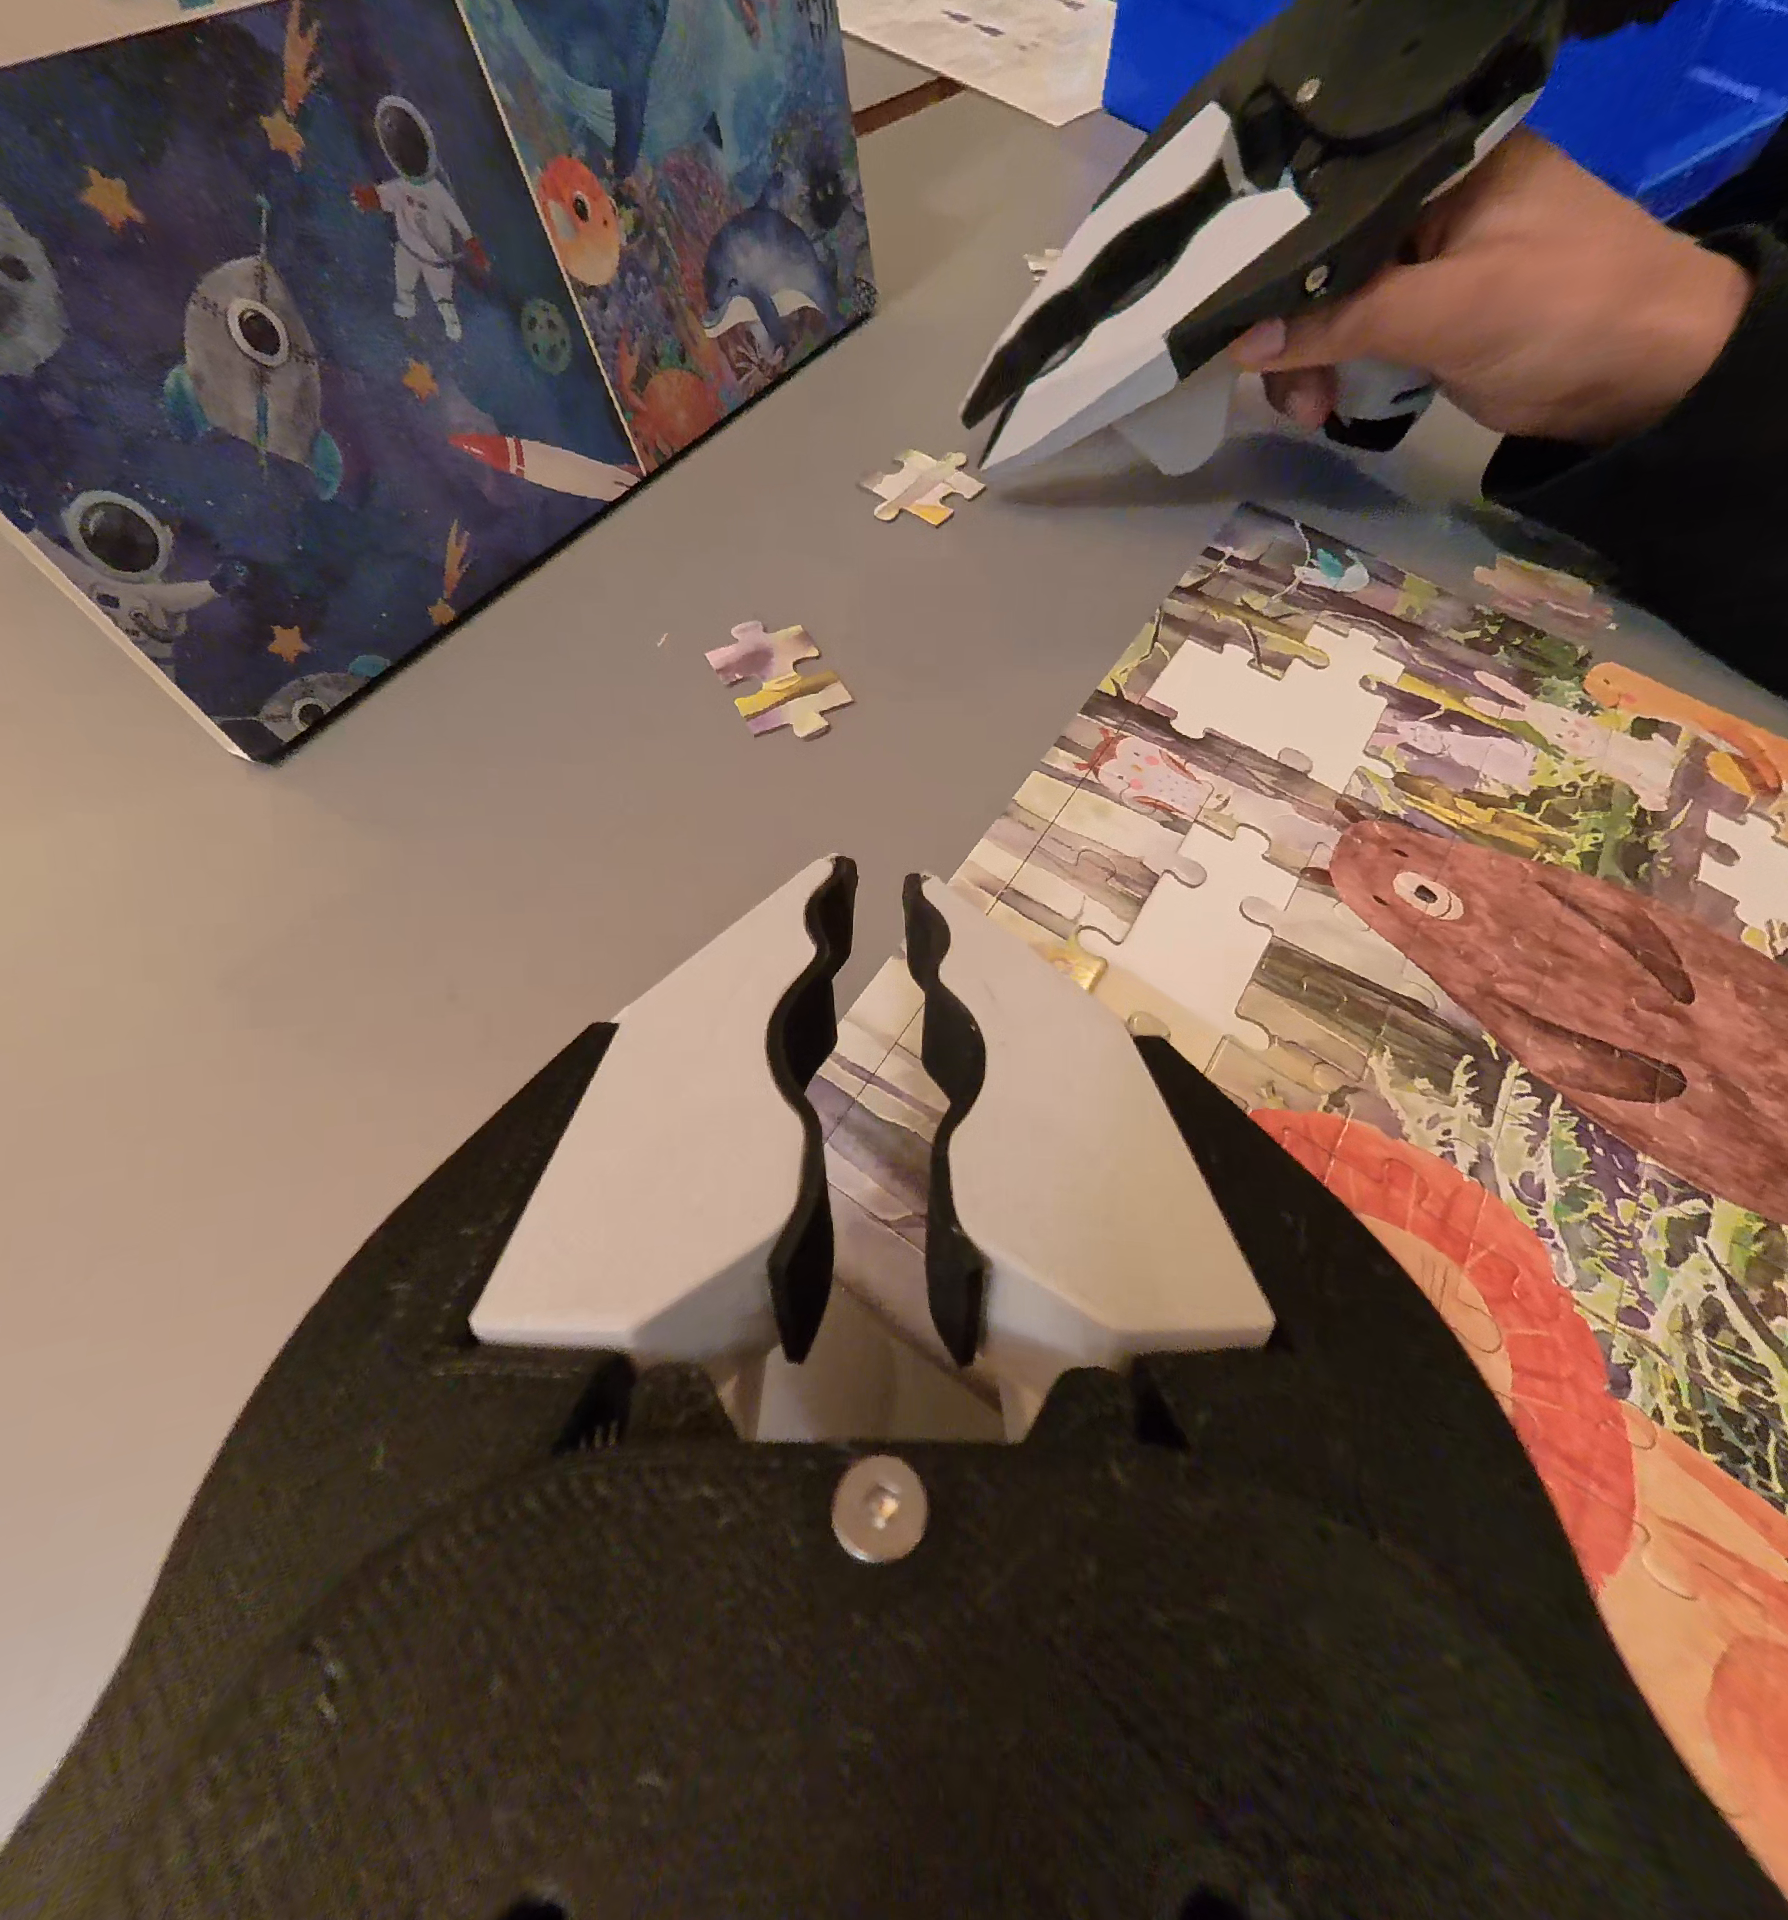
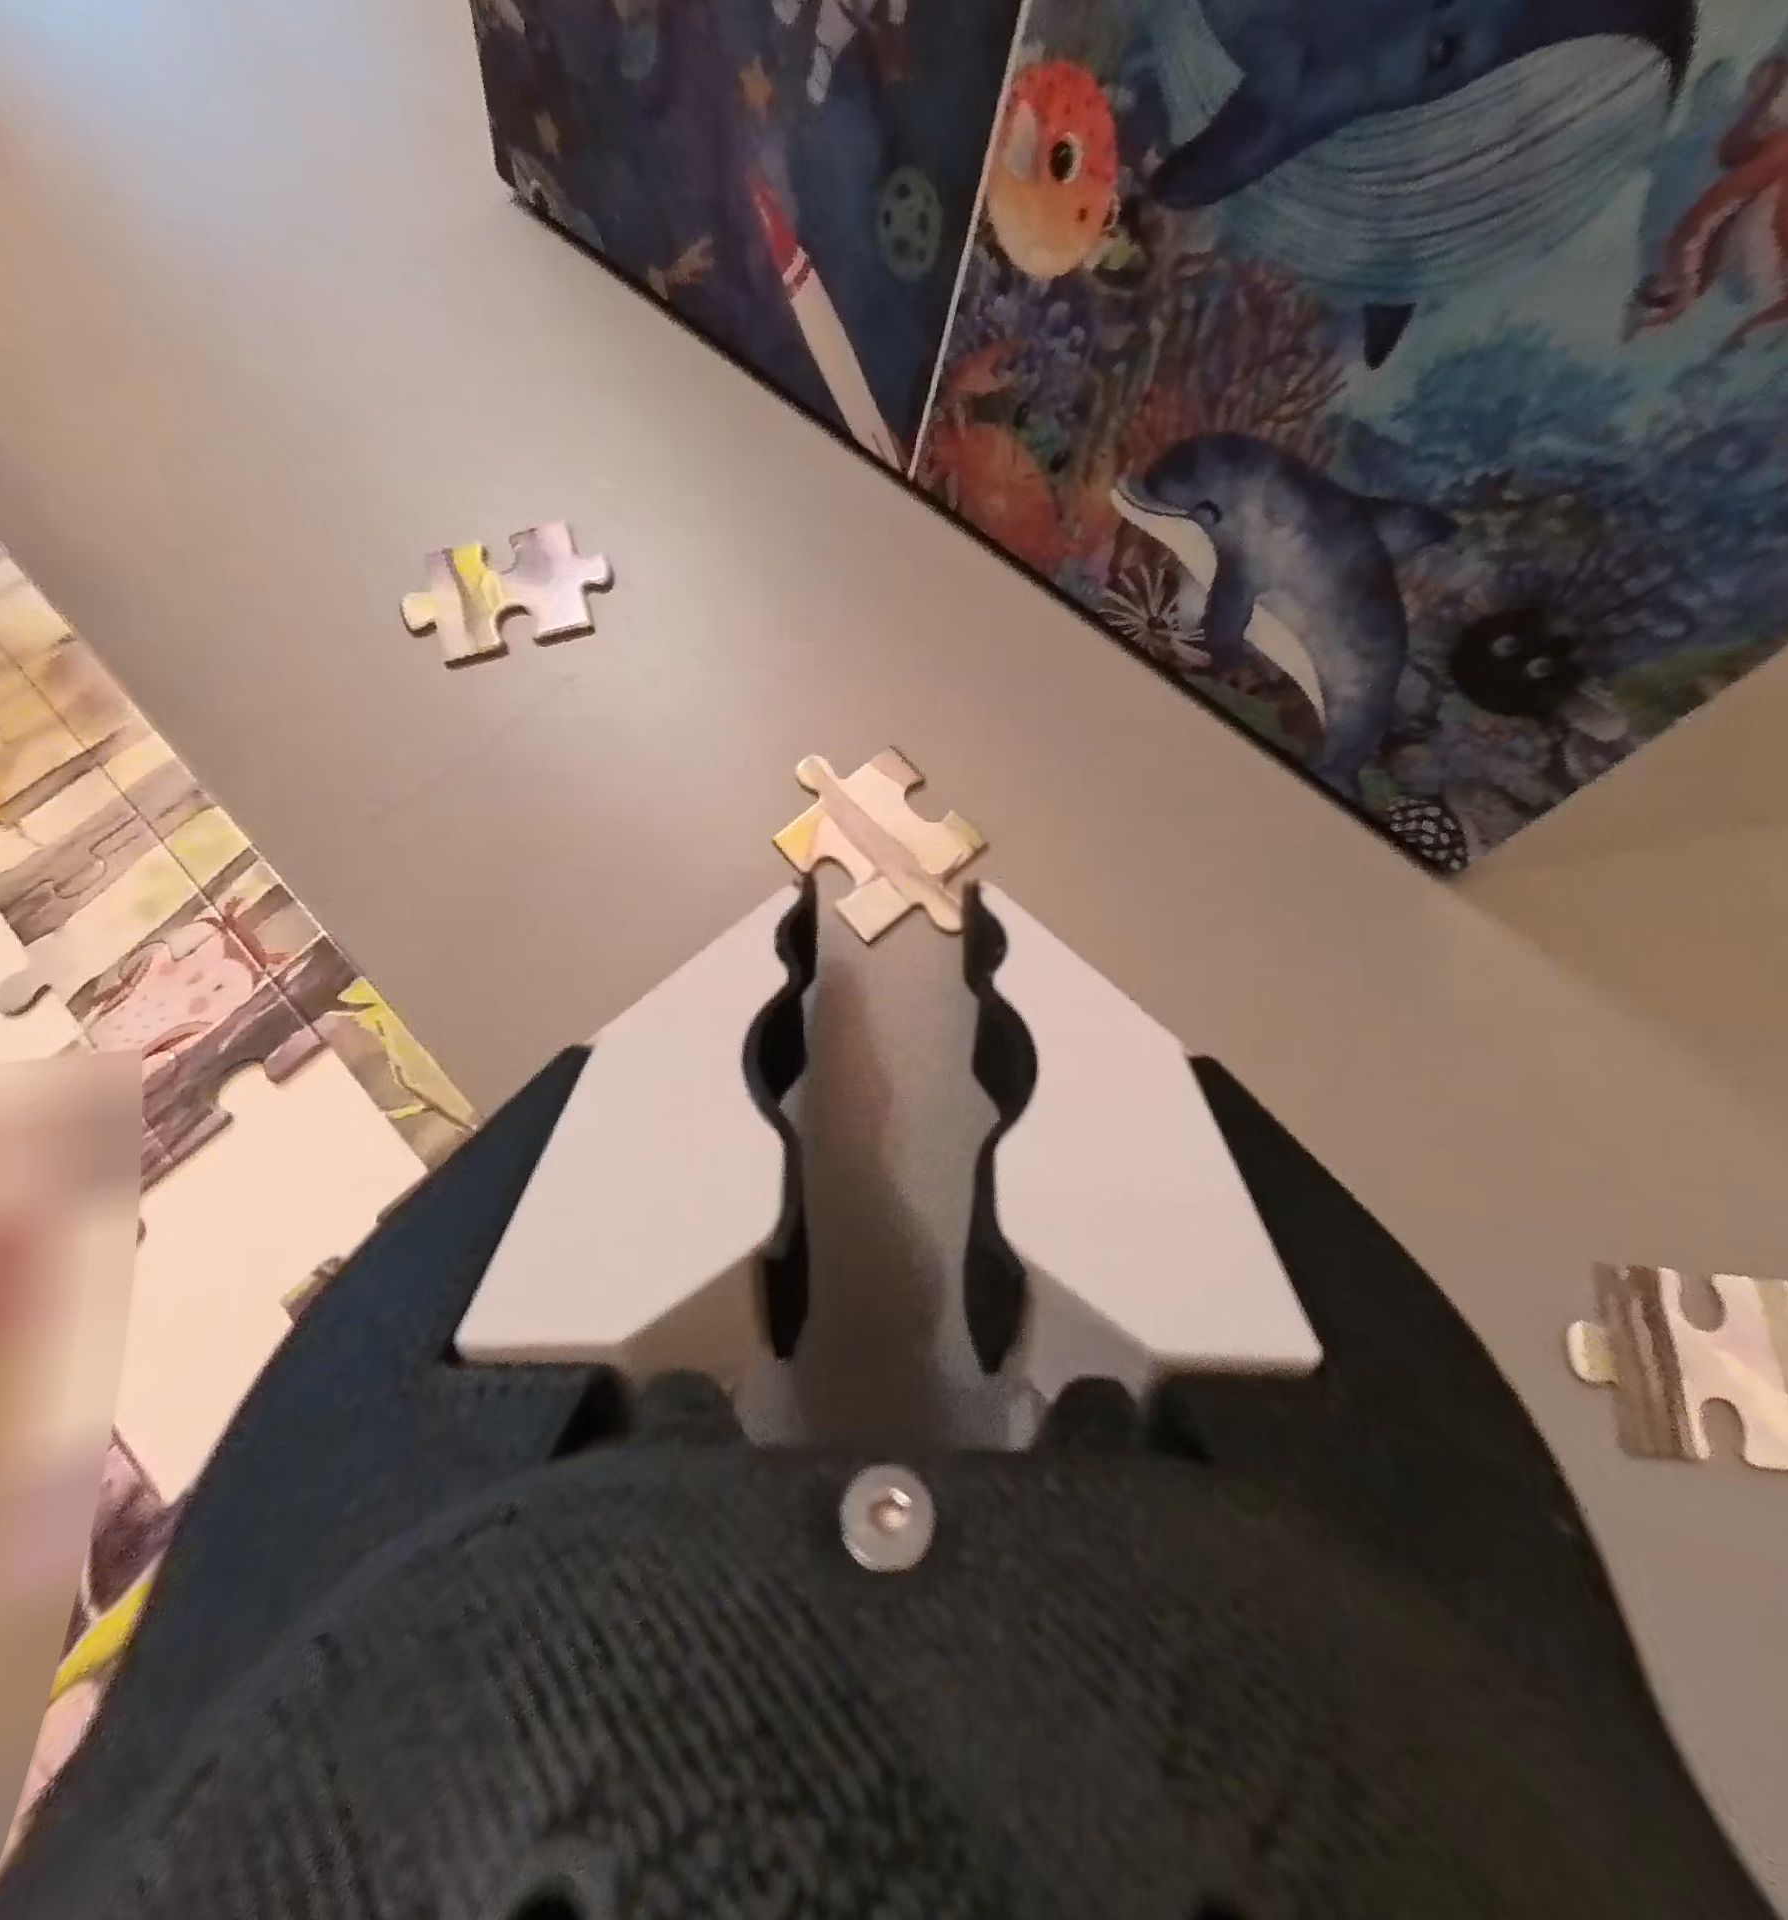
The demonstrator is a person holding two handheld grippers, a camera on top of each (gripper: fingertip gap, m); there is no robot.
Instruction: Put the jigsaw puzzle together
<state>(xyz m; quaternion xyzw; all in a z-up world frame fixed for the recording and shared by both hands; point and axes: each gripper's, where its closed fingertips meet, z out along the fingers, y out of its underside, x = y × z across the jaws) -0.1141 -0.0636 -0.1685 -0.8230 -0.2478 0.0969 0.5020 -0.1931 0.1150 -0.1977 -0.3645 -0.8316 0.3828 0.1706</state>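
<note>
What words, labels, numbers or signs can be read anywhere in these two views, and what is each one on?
Paper sheet at the far table edge: a few small dark marks, too small and blurred to read.
Illustrated box: pictures only on the faces in view, no legible writing.
Assembled puzzle: artwork only, no writing.
Loose pieces: artwork only, no writing.
Nothing legible anywhere in either view.

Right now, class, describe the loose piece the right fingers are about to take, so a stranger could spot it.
Find the illustrated box on the grey table. Near its sea-creature side lies a pale cream-and-yellow piece, at the right gripper tips. Unlike the purple-tinted piece, it carries a diagonal beige band.
</note>
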